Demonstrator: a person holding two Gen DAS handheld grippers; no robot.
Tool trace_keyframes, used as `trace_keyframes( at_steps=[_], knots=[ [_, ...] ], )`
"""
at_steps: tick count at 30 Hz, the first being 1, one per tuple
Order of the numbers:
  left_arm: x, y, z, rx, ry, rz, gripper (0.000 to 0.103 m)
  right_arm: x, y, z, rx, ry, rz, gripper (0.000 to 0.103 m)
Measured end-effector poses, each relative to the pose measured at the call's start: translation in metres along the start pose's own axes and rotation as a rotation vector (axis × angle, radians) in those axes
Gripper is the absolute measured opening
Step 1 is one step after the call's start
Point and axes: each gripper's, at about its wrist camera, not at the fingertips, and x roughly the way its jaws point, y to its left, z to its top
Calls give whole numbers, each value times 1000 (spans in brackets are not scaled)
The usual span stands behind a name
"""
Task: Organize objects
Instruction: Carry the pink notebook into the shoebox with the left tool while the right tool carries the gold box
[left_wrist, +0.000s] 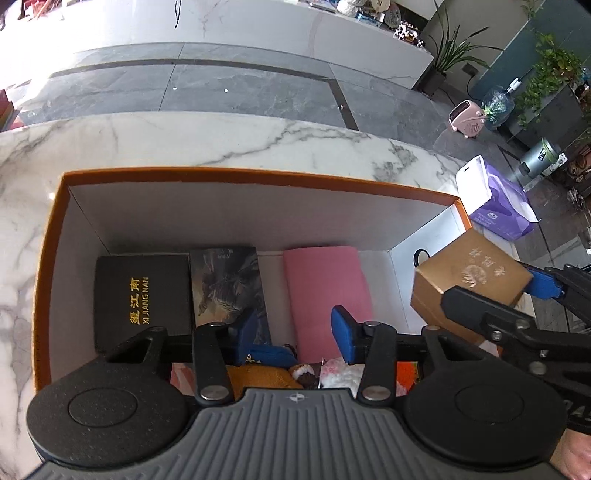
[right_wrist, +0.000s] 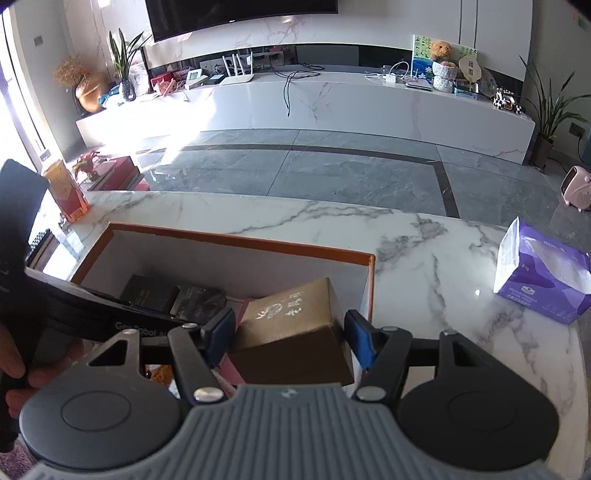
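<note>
An orange open box (left_wrist: 236, 172) with white walls stands on the marble table; it also shows in the right wrist view (right_wrist: 240, 242). Inside lie a black box with gold lettering (left_wrist: 142, 295), a dark illustrated box (left_wrist: 227, 284), a pink item (left_wrist: 323, 288) and small soft items near the front. My right gripper (right_wrist: 290, 338) is shut on a tan cardboard box (right_wrist: 295, 325), tilted above the orange box's right end; that box also shows in the left wrist view (left_wrist: 469, 284). My left gripper (left_wrist: 295, 328) is open and empty over the orange box.
A purple tissue pack (right_wrist: 543, 280) lies on the table right of the orange box. An orange bottle (right_wrist: 66, 192) stands at the table's far left. Beyond the far edge are grey floor tiles, a white TV bench, plants and a pink heater (right_wrist: 576, 188).
</note>
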Motion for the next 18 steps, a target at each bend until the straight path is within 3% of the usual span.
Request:
trace_keyframes(
  at_steps=[6, 12, 18],
  knots=[
    [-26, 6, 3, 69, -67, 89, 51, 31, 40, -5, -304, 37, -191, 66],
    [-26, 19, 1, 46, -56, 42, 50, 70, 63, -16, -571, 123, -363, 66],
    [-26, 29, -4, 43, -46, 6, 50, 94, 76, -27, -794, 231, -435, 66]
  ],
)
